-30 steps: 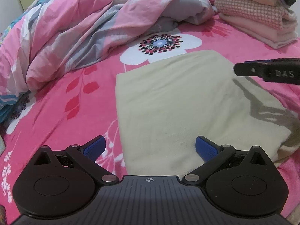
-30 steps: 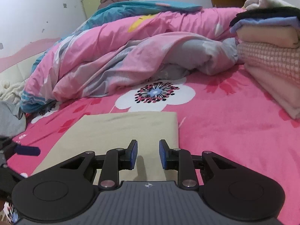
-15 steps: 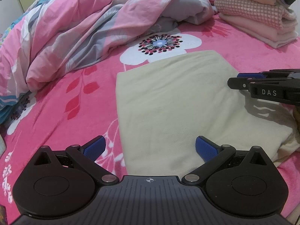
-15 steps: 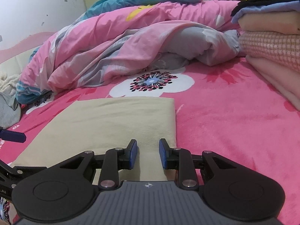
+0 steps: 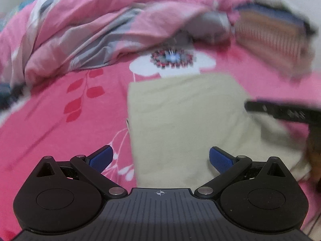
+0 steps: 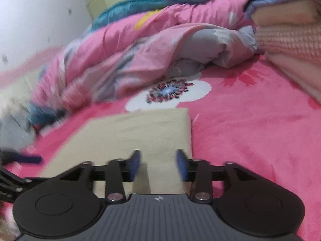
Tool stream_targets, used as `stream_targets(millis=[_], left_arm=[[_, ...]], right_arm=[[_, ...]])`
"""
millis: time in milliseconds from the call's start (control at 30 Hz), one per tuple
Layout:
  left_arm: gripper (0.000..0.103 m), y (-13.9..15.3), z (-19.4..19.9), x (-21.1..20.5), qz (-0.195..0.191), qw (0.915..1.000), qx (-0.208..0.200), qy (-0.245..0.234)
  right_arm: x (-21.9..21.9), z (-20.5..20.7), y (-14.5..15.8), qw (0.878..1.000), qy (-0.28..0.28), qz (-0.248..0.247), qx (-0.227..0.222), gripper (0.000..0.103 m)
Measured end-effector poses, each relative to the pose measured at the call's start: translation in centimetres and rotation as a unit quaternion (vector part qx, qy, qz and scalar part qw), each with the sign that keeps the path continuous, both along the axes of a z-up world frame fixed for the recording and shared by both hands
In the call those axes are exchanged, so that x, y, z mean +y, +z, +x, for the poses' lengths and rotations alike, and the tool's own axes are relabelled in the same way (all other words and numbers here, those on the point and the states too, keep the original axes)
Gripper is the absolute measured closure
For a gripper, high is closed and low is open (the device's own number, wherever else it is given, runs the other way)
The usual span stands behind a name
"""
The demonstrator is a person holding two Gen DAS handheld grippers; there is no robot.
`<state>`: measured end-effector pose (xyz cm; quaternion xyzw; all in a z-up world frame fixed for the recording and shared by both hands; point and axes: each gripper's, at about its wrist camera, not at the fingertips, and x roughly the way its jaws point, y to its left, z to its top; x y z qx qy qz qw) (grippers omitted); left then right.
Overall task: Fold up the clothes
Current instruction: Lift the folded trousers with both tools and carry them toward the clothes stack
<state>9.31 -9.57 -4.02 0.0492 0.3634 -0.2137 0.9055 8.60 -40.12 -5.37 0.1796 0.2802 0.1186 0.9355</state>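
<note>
Blur smears the folded stack [image 5: 272,40]; both claws, left [image 5: 160,158] and right [image 6: 158,165], gape over beige cloth [image 5: 184,120]

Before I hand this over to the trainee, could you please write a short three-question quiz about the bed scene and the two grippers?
1. True or false: the left gripper is shut on the beige cloth.
2. What sits at the far right of the bed? A) a stack of folded clothes B) a laundry basket C) a pillow
3. Fill in: the crumpled quilt lies ___ the beige cloth, as both cameras see it.

Key
1. False; its fingers are spread wide, holding nothing.
2. A
3. beyond
</note>
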Motion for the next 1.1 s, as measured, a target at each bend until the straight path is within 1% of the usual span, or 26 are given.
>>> stream_targets(millis=[33, 100, 133, 167, 200, 267, 333, 367, 467, 567, 667, 733, 800, 900, 1033, 1100], left_arm=[[0.000, 0.0, 0.3, 1.2, -0.031, 0.9995, 0.006, 0.009], [0.000, -0.4, 1.2, 3.4, -0.085, 0.9957, 0.025, 0.028], [0.000, -0.8, 1.7, 4.3, -0.105, 0.9929, 0.042, 0.035], [0.000, -1.3, 2.2, 5.2, -0.124, 0.9894, 0.063, 0.042], [0.000, -1.8, 2.5, 6.0, -0.141, 0.9860, 0.079, 0.042], [0.000, -2.9, 3.0, 7.1, -0.170, 0.9790, 0.107, 0.033], [0.000, -4.0, 3.4, 8.2, -0.199, 0.9703, 0.135, 0.024], [0.000, -4.4, 3.5, 8.5, -0.211, 0.9668, 0.142, 0.015], [0.000, -4.9, 4.0, 8.4, -0.235, 0.9616, 0.142, -0.007], [0.000, -5.3, 5.2, 7.9, -0.266, 0.9508, 0.157, -0.023], [0.000, -5.8, 6.6, 7.2, -0.281, 0.9443, 0.166, -0.044], [0.000, -6.0, 7.5, 6.4, -0.282, 0.9430, 0.168, -0.057], [0.000, -6.1, 8.2, 5.4, -0.283, 0.9418, 0.168, -0.069], [0.000, -6.2, 8.8, 4.2, -0.287, 0.9392, 0.172, -0.078], [0.000, -5.5, 8.7, 3.6, -0.299, 0.9349, 0.174, -0.081], [0.002, -5.0, 8.4, 3.5, -0.305, 0.9327, 0.174, -0.082]], right_arm=[[-0.7, -0.3, 0.2, 1.000, -0.001, 0.018, 0.001, 0.031], [-2.0, -1.0, 0.6, 0.999, -0.003, 0.053, 0.003, 0.029], [-2.6, -1.2, 0.6, 0.997, 0.000, 0.071, 0.011, 0.028], [-3.2, -1.2, 0.3, 0.996, 0.008, 0.088, 0.032, 0.024], [-3.6, -1.1, 0.0, 0.994, 0.017, 0.096, 0.053, 0.021], [-4.0, -1.2, -0.6, 0.990, 0.036, 0.101, 0.087, 0.020], [-4.0, -1.5, -0.9, 0.989, 0.056, 0.100, 0.097, 0.018], [-3.9, -1.4, -0.9, 0.987, 0.070, 0.102, 0.101, 0.015], [-3.4, -0.2, -1.0, 0.981, 0.103, 0.113, 0.120, 0.009], [-3.3, 1.7, -1.4, 0.974, 0.130, 0.134, 0.129, 0.008], [-3.6, 3.8, -1.9, 0.966, 0.146, 0.165, 0.137, 0.008], [-3.8, 5.0, -2.3, 0.962, 0.153, 0.183, 0.136, 0.013], [-3.7, 6.0, -2.7, 0.961, 0.151, 0.188, 0.135, 0.032], [-3.5, 7.3, -3.4, 0.962, 0.144, 0.189, 0.133, 0.046], [-3.0, 7.3, -3.5, 0.967, 0.134, 0.183, 0.119, 0.058], [-3.0, 6.8, -3.3, 0.969, 0.126, 0.183, 0.109, 0.071]])
